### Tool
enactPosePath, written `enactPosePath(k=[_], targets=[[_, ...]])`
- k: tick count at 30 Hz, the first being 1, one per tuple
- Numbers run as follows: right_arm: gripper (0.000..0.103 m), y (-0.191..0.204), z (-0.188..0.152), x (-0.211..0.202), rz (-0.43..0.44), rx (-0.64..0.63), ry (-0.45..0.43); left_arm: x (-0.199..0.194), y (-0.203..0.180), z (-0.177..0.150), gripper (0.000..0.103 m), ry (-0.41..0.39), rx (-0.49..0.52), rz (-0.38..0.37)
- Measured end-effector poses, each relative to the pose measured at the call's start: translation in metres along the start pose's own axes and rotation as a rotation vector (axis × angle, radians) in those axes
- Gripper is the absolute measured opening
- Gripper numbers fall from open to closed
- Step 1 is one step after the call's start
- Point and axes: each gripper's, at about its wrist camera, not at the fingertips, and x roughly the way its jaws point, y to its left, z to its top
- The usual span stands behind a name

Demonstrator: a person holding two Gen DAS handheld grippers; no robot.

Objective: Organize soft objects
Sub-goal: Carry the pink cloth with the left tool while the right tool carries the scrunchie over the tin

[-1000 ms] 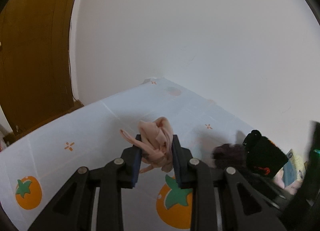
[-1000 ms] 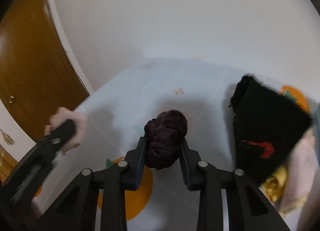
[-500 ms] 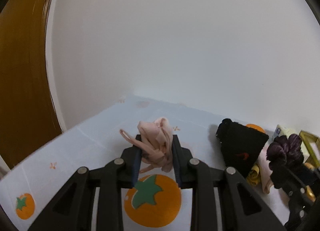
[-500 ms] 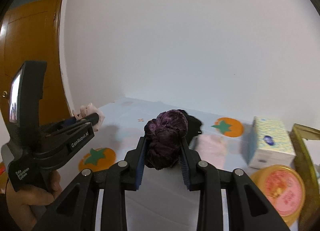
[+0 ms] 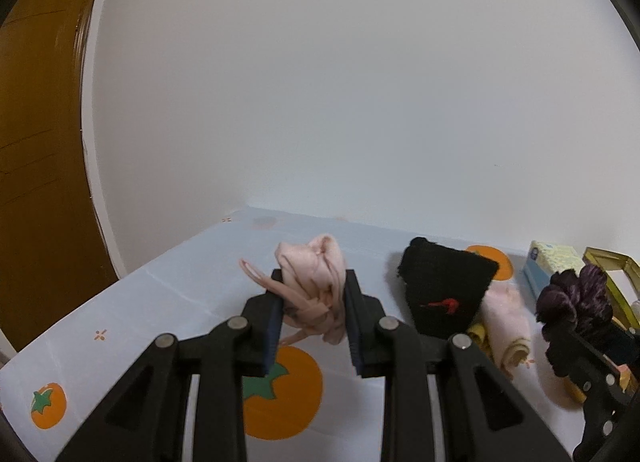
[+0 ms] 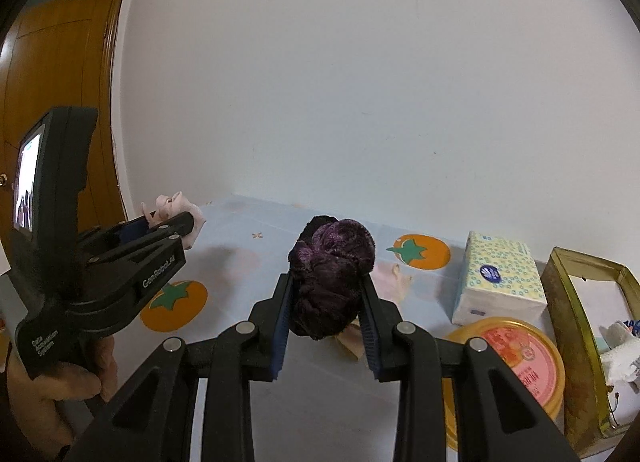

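Through the left wrist camera I see my left gripper (image 5: 313,304) pinching a bunched pink cloth (image 5: 316,282), held up above the tomato-print tablecloth (image 5: 160,302). Through the right wrist camera, my right gripper (image 6: 326,302) clamps a dark purple scrunchie (image 6: 330,274) above the cloth, near the tissue pack (image 6: 498,278).

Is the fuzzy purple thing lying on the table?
No, the purple scrunchie is pinched in the right gripper, lifted above the tablecloth.
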Motion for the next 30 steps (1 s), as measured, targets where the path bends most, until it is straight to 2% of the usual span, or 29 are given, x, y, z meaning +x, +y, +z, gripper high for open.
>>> enactPosePath(k=[10,30], targets=[[0.034,-0.012,-0.007,-0.015,0.008,0.007,0.010,-0.018,-0.020,-0.003,0.026,-0.027,0.033,-0.045],[0.034,-0.062,-0.020,-0.051,-0.023,0.050,0.036,-0.043,-0.063,-0.015,0.026,-0.012,0.061,-0.125]])
